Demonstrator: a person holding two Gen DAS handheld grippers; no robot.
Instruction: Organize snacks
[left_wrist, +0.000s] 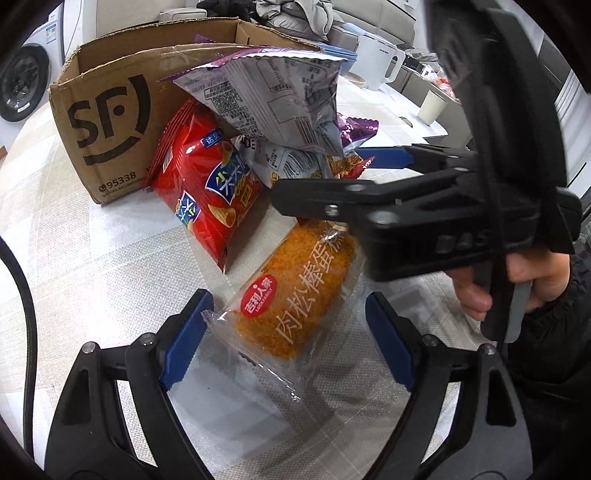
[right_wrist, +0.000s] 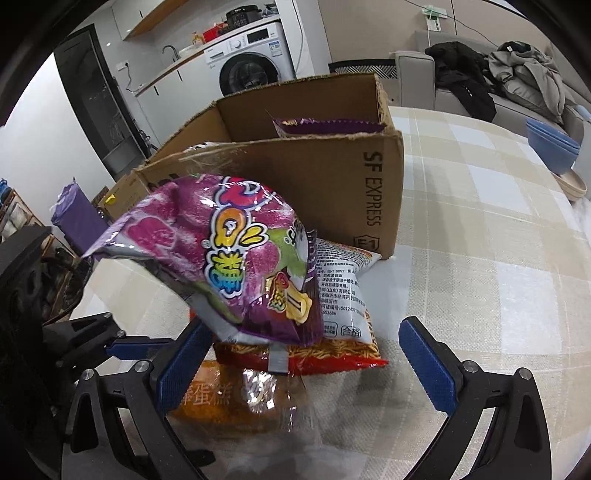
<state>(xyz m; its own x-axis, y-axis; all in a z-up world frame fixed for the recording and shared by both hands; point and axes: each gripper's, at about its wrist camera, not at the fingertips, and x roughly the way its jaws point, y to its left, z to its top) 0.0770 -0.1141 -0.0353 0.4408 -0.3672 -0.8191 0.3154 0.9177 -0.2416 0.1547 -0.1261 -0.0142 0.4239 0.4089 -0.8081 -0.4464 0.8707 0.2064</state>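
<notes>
From my left camera, the cardboard box (left_wrist: 110, 122) stands at the back left on the table (left_wrist: 92, 266). The chip bag (left_wrist: 207, 184) leans against it; the cake packet (left_wrist: 295, 295) lies in front, the tilted candy bag (left_wrist: 273, 99) above.

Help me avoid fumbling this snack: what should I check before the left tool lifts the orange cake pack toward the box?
1. Cake pack between the left tool's fingers: ok.
2. Left tool squeezing the pack: not ok, the wrapper looks unpinched.
3. Right tool clear of the pack: not ok, it hangs over the far end.
4. Purple bag steady: cannot tell, it leans over the pile.
5. Cardboard box open with room: ok, only one purple packet shows inside.
</notes>
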